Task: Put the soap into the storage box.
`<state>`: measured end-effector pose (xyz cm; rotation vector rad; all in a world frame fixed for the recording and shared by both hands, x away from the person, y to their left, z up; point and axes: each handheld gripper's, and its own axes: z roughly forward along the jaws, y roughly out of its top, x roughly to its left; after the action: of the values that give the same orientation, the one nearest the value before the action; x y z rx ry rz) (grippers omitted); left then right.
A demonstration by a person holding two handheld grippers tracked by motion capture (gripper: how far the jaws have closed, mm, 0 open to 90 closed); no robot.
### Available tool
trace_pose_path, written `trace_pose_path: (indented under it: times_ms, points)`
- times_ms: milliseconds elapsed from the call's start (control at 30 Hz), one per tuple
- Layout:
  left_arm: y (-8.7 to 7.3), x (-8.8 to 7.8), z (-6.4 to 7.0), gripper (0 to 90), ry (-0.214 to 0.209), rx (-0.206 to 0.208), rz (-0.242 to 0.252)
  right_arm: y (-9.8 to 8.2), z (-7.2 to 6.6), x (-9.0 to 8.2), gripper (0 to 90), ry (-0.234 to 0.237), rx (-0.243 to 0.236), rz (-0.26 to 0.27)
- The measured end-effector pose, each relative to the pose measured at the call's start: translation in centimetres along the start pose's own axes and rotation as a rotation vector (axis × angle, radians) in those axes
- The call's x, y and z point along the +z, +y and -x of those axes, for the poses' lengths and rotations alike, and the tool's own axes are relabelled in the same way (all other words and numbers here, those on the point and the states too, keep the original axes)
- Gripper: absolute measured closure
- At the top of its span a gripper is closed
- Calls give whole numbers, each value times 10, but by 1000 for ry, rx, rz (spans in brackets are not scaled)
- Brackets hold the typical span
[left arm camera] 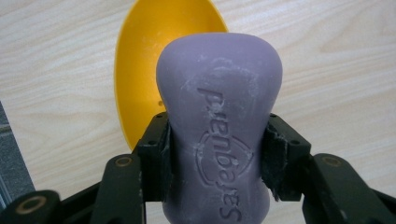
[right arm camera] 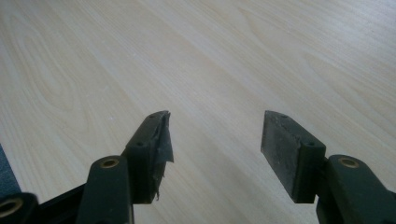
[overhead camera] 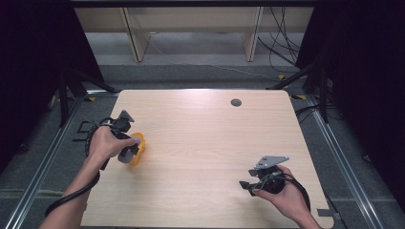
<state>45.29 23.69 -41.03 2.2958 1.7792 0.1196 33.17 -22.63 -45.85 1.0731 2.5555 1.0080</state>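
A purple soap bar with raised lettering is clamped between the two black jaws of my left gripper. Right behind the bar lies a yellow dish, whose hollow faces the camera. From above, the left gripper sits at the table's left side with the soap bar over the yellow dish. My right gripper rests near the front right of the table. Its jaws stand wide apart around its midpoint, with bare wood between them.
The light wooden table has a small grey round cap near its far edge. Dark floor and metal rails run along both sides. Cables trail from both grippers.
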Motion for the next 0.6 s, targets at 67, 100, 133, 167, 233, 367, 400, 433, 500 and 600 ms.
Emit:
trace_pose_path:
  times_ms: [67, 100, 133, 167, 233, 367, 400, 433, 500, 600]
  points:
    - [3, 2, -2, 490, -7, -4, 4, 1, -1, -2, 425, 3, 6, -6]
    - [5, 3, -2, 490, -2, -14, 4, 1, -1, -2, 425, 3, 6, -6]
    - [7, 4, -3, 490, -1, -11, 1, 0, -1, 1, 424, -10, -8, 24]
    - [9, 4, -4, 490, 6, -5, 1, 1, -1, -2, 425, -1, -3, 6]
    - [11, 5, -4, 491, 12, -12, 4, 0, -1, -2, 425, -4, 6, 13]
    - [16, 6, -7, 490, 26, -19, 11, 0, -1, -2, 424, -6, -5, 15]
    - [18, 6, -9, 490, 26, 7, 8, 0, 0, -2, 425, -6, -6, 15]
    - [20, 6, -11, 490, 31, 8, 3, 0, -1, -2, 424, -6, -4, 13]
    - [20, 7, -11, 490, 32, 8, 7, 1, -2, -2, 425, 3, 7, 11]
    - [22, 12, -13, 490, 40, -11, 16, 1, -1, -2, 425, 0, 3, 2]
